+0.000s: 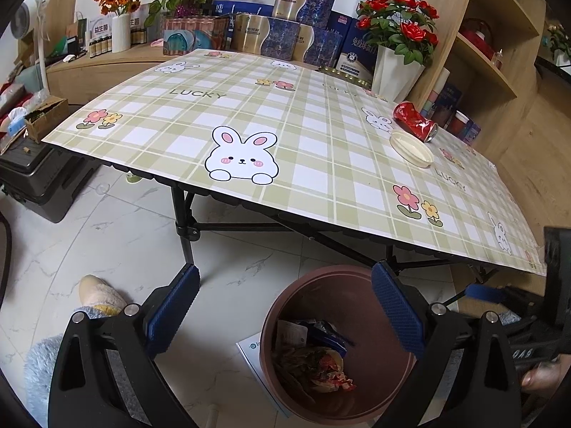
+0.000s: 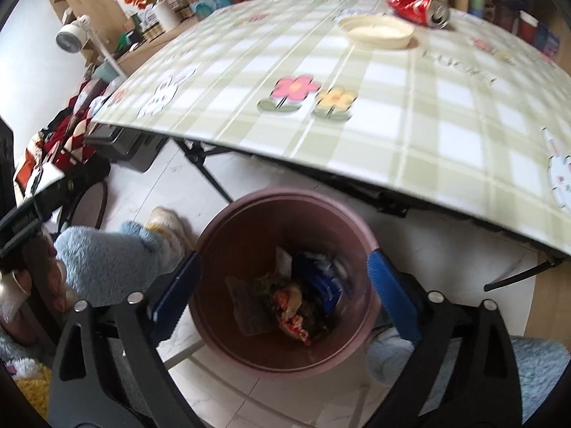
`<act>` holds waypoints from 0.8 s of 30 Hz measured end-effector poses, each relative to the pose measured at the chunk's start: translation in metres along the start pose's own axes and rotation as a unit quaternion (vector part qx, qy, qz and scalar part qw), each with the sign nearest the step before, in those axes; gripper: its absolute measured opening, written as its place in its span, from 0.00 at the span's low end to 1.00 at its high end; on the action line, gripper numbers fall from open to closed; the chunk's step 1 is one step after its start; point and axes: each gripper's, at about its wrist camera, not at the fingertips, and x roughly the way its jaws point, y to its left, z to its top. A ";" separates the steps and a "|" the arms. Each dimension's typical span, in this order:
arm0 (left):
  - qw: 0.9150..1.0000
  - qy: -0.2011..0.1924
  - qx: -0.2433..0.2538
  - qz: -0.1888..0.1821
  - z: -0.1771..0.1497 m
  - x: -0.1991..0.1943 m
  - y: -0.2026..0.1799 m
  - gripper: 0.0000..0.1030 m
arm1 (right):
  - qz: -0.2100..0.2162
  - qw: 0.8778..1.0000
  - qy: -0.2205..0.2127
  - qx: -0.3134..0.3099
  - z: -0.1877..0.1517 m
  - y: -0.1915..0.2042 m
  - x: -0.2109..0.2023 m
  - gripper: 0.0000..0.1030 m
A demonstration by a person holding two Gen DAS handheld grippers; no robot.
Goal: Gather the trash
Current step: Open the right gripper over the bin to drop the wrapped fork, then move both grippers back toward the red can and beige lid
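Observation:
A brown round bin (image 1: pixel 296 296) (image 2: pixel 228 221) stands on the floor at the table's near edge, holding crumpled wrappers (image 1: pixel 317 363) (image 2: pixel 292 303). A crushed red can (image 1: pixel 415 121) (image 2: pixel 417 5) lies on its side at the table's far right. A cream plastic lid (image 1: pixel 412 149) (image 2: pixel 376 31) lies just in front of the can. My left gripper (image 1: pixel 285 306) is open and empty above the floor and the bin's left rim. My right gripper (image 2: pixel 283 285) is open and empty directly above the bin.
The folding table has a green plaid cloth (image 1: pixel 249 107) (image 2: pixel 392 114). A white pot of red roses (image 1: pixel 396 71), boxes (image 1: pixel 285 35) and wooden shelves (image 1: pixel 492 53) line the back. A black case (image 1: pixel 39 174) sits on the floor at left. A slippered foot (image 1: pixel 100 294) (image 2: pixel 167 224) is beside the bin.

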 end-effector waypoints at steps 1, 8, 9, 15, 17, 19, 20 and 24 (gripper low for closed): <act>1.000 0.001 0.001 0.000 0.000 0.000 0.000 0.92 | -0.007 1.000 -0.007 0.002 0.003 -0.002 -0.003 0.94; 1.000 -0.004 0.016 0.004 0.006 0.002 -0.004 0.92 | -0.042 0.998 -0.043 0.011 0.020 -0.020 -0.025 0.94; 1.000 -0.006 0.019 0.005 0.009 0.002 -0.005 0.92 | -0.049 0.998 -0.047 0.013 0.023 -0.023 -0.028 0.94; 1.000 -0.014 0.027 0.007 0.029 0.006 -0.009 0.92 | -0.082 0.994 -0.071 0.019 0.038 -0.039 -0.039 0.94; 0.999 -0.017 0.032 0.007 0.035 0.007 -0.012 0.92 | -0.093 0.992 -0.080 0.024 0.044 -0.048 -0.044 0.94; 0.999 -0.021 0.040 0.007 0.043 0.007 -0.015 0.92 | -0.109 0.990 -0.082 0.027 0.047 -0.055 -0.045 0.94; 0.999 -0.022 0.043 0.007 0.046 0.008 -0.018 0.92 | -0.117 0.989 -0.082 0.028 0.047 -0.058 -0.045 0.94; 0.998 -0.022 0.062 0.003 0.059 0.014 -0.028 0.92 | -0.140 0.986 -0.083 0.035 0.053 -0.071 -0.046 0.94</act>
